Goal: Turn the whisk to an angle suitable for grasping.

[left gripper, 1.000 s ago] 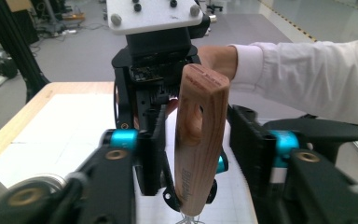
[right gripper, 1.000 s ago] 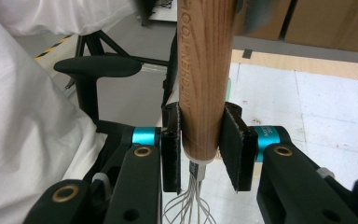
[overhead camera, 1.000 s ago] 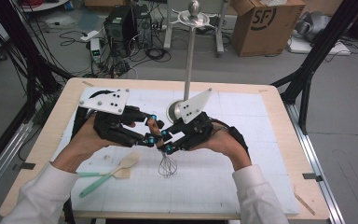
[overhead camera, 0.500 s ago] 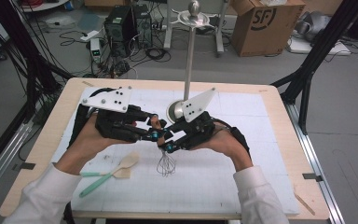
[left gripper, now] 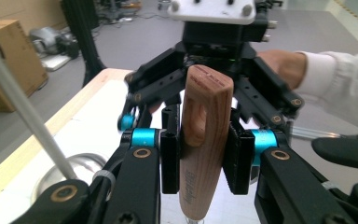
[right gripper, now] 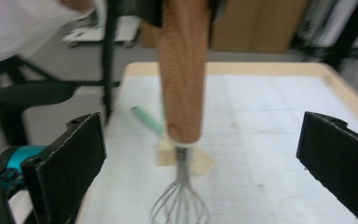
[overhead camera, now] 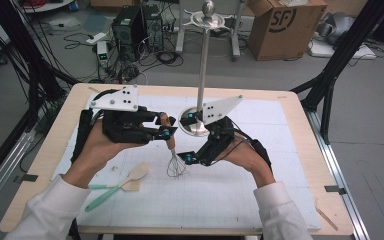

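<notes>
Compared with a second ago, the whisk [overhead camera: 174,159] now hangs from the left gripper [overhead camera: 164,126] alone: that gripper's pads are clamped on the wooden handle [left gripper: 204,140], while the right gripper [overhead camera: 189,139] has just been opening its jaws, which now stand wide on either side of the handle without touching it. In the right gripper view the handle hangs upright between the two spread pads [right gripper: 70,158], wire loops pointing down over the white mat [overhead camera: 260,185]. The whisk sits above the middle of the table [overhead camera: 45,150], slightly toward its far edge. At the near left corner a mint-handled spatula [overhead camera: 115,184] lies flat on the mat, unchanged from before. Just behind the grippers, near the far edge, a shallow metal dish [overhead camera: 192,125] forms the base of an upright pole [overhead camera: 203,65]; whether anything lies in it cannot be told.
</notes>
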Demonstrator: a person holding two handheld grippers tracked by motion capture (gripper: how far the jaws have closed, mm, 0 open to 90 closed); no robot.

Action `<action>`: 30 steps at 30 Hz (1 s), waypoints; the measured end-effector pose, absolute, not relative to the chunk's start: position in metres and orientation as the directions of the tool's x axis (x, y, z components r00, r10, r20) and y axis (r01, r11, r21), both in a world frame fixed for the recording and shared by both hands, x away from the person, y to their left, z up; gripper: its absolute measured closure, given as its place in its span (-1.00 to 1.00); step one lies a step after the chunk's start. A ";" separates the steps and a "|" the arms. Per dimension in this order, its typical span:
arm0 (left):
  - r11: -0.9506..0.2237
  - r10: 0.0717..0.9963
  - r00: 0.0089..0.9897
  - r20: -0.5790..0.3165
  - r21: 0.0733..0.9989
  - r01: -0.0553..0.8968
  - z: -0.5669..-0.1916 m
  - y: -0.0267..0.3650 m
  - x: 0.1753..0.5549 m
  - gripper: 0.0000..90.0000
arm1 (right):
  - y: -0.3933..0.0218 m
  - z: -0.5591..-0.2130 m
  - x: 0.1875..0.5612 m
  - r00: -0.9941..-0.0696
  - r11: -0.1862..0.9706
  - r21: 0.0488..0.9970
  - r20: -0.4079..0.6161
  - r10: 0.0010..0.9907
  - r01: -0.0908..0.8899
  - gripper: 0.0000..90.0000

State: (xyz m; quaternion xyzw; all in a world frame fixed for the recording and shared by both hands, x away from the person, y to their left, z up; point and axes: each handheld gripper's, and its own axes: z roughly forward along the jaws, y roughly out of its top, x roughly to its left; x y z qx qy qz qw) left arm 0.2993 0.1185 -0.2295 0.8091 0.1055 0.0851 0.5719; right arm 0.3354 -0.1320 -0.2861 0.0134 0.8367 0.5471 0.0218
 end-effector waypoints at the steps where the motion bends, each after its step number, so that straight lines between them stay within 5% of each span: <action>1: -0.324 0.268 0.963 0.017 0.943 0.073 -0.229 0.119 0.299 0.60 | -0.133 -0.286 0.335 -0.997 0.397 0.918 -0.019 0.069 0.010 -0.99; 9: -0.313 0.405 0.914 0.008 0.941 0.130 -0.228 0.113 0.303 0.60 | -0.133 -0.287 0.336 -0.987 0.393 0.919 -0.027 0.158 0.038 -0.99; 18: -0.314 0.424 0.906 -0.001 0.938 0.148 -0.227 0.104 0.303 0.60 | -0.128 -0.288 0.336 -0.988 0.364 0.931 -0.024 0.154 0.034 -0.98; 22: -0.304 0.438 0.899 -0.014 0.939 0.163 -0.228 0.103 0.303 0.60 | -0.127 -0.287 0.335 -0.989 0.359 0.933 -0.024 0.143 0.029 -0.85; 30: -0.296 0.455 0.890 -0.012 0.941 0.164 -0.226 0.101 0.304 0.60 | -0.123 -0.284 0.331 -0.987 0.365 0.931 -0.082 0.138 -0.026 -0.02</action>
